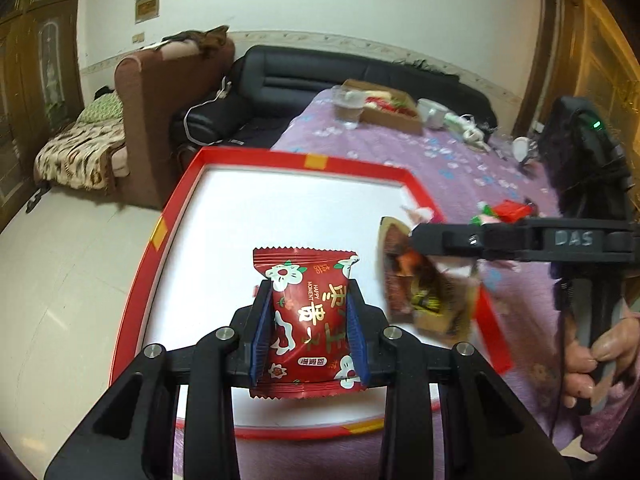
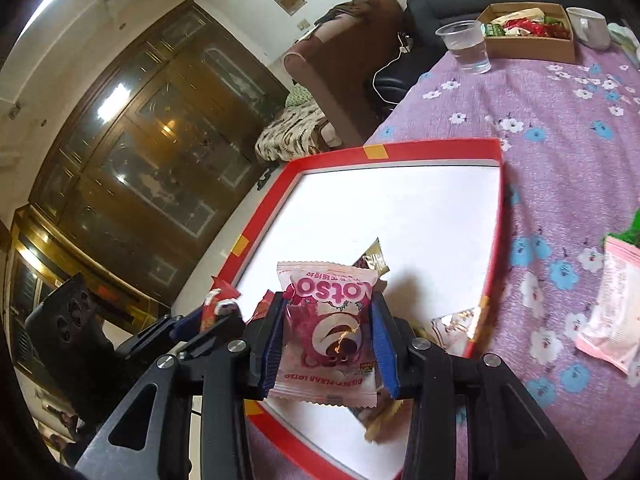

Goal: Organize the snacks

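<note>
My left gripper is shut on a red snack packet with white flowers and holds it above the white floor of a red-rimmed tray. My right gripper is shut on a pink Lotso packet over the same tray. In the left wrist view the right gripper reaches in from the right, with a brown packet blurred just under its tip. In the right wrist view the left gripper with its red packet shows at the left, and a brown packet lies behind the pink one.
The table has a purple flowered cloth. At its far end stand a brown cardboard box of snacks, a clear plastic cup and a white mug. A pink packet and other loose snacks lie right of the tray.
</note>
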